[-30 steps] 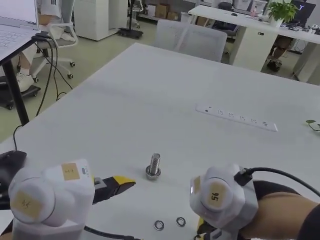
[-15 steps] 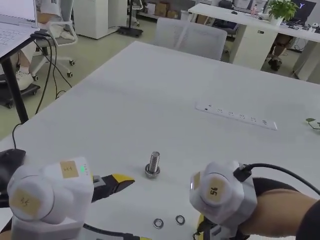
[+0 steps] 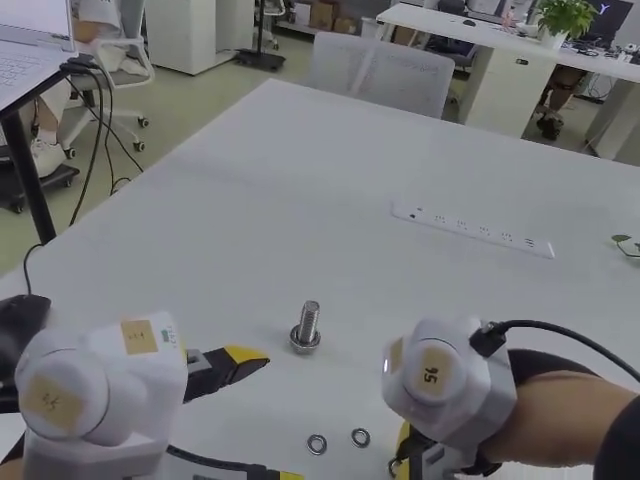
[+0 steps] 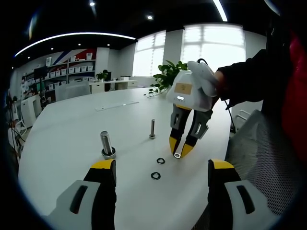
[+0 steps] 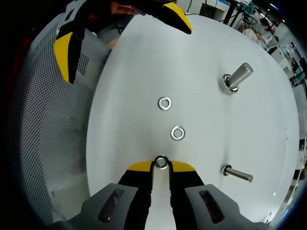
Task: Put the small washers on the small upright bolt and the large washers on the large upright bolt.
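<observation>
The right gripper point(image 5: 162, 166) pinches a washer point(image 5: 162, 162) between narrow jaws, tilted down over the desk point(image 3: 300, 200) in front of the large bolt point(image 3: 307, 327). Two loose washers point(image 5: 178, 132) lie flat between it and that bolt. The small bolt point(image 4: 152, 129) stands near the large bolt. The left gripper point(image 4: 161, 166) is held level, jaws wide and empty.

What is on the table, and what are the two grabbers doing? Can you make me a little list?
left gripper: open, empty
right gripper: shut on held washer
loose washers: two, flat on the table
large bolt: upright, ring around its base
small bolt: upright, beyond the large bolt
</observation>
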